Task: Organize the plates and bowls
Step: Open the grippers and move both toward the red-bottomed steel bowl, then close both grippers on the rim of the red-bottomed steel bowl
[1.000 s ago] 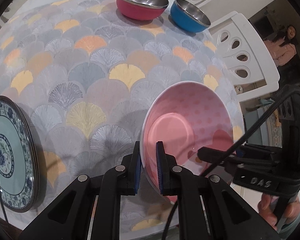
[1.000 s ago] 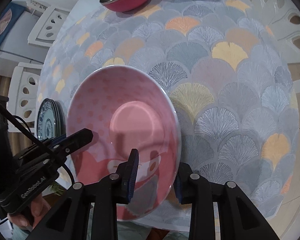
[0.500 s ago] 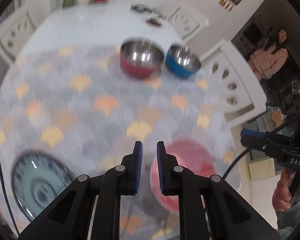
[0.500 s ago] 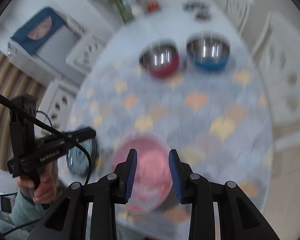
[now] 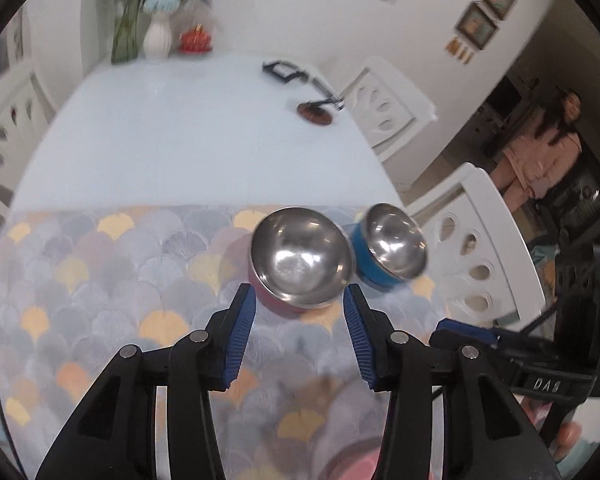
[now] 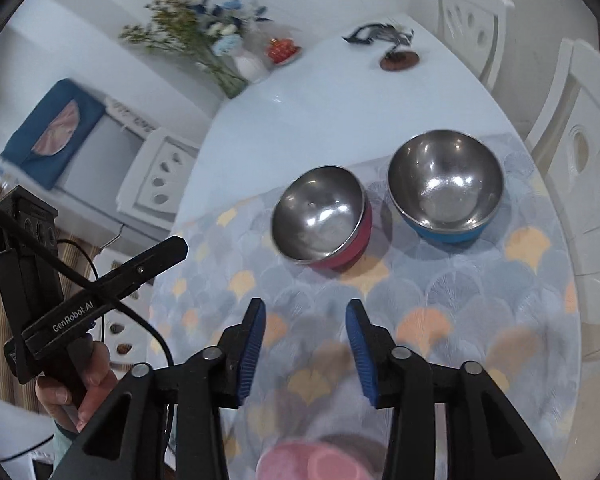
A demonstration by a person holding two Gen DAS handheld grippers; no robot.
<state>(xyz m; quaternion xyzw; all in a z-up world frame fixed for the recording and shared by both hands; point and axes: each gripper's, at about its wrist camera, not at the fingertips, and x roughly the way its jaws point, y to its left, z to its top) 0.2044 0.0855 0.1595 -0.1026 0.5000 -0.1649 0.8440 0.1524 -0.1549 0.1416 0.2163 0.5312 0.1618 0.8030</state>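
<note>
The red bowl (image 5: 300,260) stood on the patterned worktop (image 5: 100,280), directly ahead of the left gripper (image 5: 299,340), blue bowl (image 6: 446,190) just beside it. Both grippers' jaws were opening with nothing between them; right gripper (image 6: 306,348) hung farther back, angled downward.

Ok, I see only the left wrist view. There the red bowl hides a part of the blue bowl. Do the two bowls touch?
Observer: No. In the right wrist view the red bowl and the blue bowl stand apart, with a strip of tablecloth between them.
Operator: And does the right gripper hold something?
Observer: Nothing. The right gripper has its jaws opening, and only tablecloth shows between them.
Operator: Where is the pink bowl?
Observer: The pink bowl shows at the bottom edge of that view, below those jaws and free of them.
</note>
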